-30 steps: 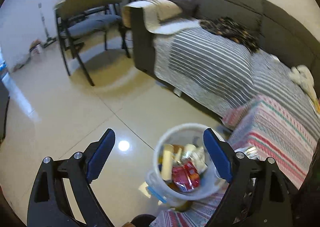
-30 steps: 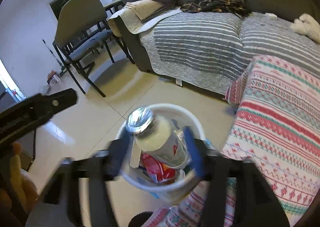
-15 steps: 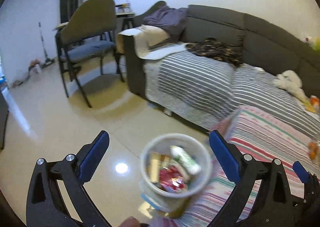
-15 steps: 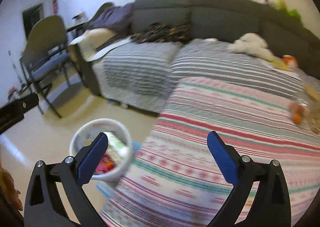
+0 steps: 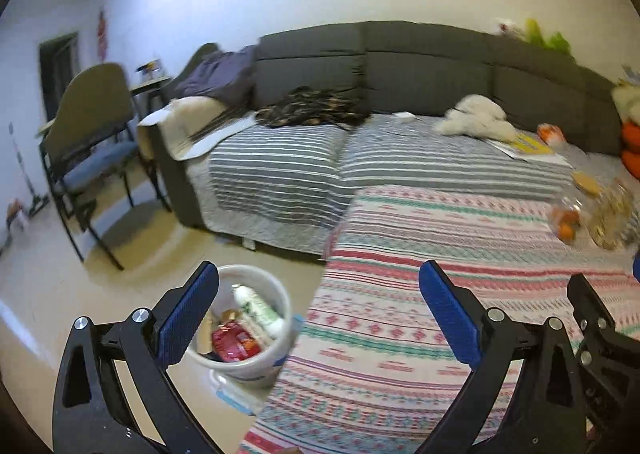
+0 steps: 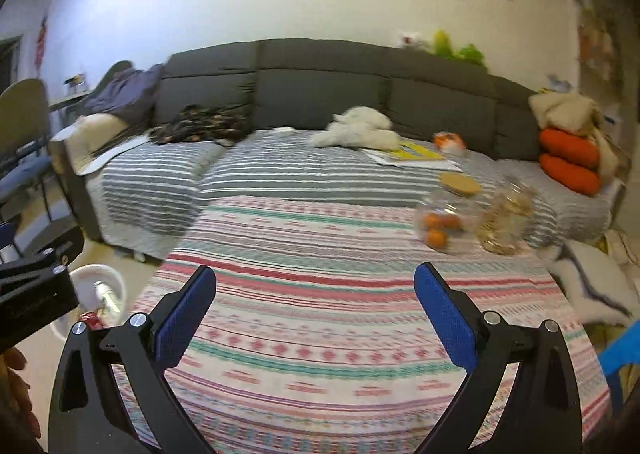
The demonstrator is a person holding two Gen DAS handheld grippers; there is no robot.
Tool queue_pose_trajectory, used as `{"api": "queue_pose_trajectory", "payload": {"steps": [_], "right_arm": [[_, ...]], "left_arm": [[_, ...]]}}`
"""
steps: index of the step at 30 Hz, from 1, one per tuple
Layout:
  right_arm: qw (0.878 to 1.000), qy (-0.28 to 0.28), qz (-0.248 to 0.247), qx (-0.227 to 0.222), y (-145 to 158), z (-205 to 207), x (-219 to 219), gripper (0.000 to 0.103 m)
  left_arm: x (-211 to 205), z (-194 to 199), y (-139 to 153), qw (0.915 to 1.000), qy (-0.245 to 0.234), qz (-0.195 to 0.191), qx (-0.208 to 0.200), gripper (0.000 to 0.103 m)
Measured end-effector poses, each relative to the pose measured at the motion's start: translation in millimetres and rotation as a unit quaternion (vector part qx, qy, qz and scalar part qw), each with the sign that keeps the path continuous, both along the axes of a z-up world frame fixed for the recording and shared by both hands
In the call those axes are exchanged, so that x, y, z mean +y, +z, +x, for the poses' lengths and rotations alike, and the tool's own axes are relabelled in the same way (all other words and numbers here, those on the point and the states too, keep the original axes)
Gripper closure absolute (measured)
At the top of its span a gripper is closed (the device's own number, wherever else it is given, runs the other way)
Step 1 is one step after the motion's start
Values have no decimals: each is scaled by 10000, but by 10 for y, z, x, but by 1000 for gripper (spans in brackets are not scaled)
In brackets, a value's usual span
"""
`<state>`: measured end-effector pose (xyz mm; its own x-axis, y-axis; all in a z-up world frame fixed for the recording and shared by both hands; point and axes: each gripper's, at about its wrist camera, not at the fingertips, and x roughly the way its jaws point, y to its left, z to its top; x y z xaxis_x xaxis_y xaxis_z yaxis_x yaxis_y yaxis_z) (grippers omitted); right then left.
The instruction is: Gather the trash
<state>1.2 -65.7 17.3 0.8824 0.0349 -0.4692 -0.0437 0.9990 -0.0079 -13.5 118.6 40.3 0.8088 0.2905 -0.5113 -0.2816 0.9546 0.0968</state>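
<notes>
A white bin [image 5: 276,294] stands on the floor at the left of the patterned tablecloth [image 5: 420,254]. Inside it lie a white bottle [image 5: 258,312] and a red wrapper [image 5: 232,344]. My left gripper [image 5: 318,310] is open and empty, over the cloth's left edge beside the bin. My right gripper [image 6: 314,314] is open and empty above the tablecloth [image 6: 320,254]. The bin [image 6: 114,282] shows at the far left of the right wrist view, partly behind the left gripper's body. On the cloth's far right stand a clear bag of oranges [image 6: 438,224] and a clear bag of snacks [image 6: 506,224].
A grey sofa [image 6: 320,86] with a striped cover [image 6: 300,174] runs behind the table, with a white soft toy [image 6: 356,132], papers [image 6: 412,156], dark clothes [image 6: 200,124] and orange cushions [image 6: 570,158] on it. A chair [image 5: 92,134] stands at left on the tiled floor [image 5: 40,286].
The right gripper let the white bottle go into the bin and opened. Both grippers swung right, away from the bin towards the tablecloth. The left jaws spread a little wider.
</notes>
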Motion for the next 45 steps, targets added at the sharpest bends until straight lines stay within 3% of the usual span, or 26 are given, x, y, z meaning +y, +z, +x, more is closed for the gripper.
{"api": "queue_pose_trajectory", "payload": {"steps": [8, 13, 23, 29, 45], "right_arm": [[9985, -342, 419, 42, -140, 77, -450, 6], [9975, -439, 553, 9, -168, 123, -500, 7], [9989, -285, 361, -48, -175, 146, -356, 6], [9986, -216, 424, 213, -241, 254, -292, 6], [9987, -235, 306, 329, -296, 305, -191, 6]], "left_arm": [[-347, -26, -83, 9993, -246, 214, -161, 7], [-390, 36, -162, 9997, -236, 61, -20, 7], [-310, 119, -217, 9987, -222, -458, 63, 7], [-242, 190, -314, 9975, -140, -594, 347, 7], [-197, 183, -310, 9980, -17, -481, 400, 7]]}}
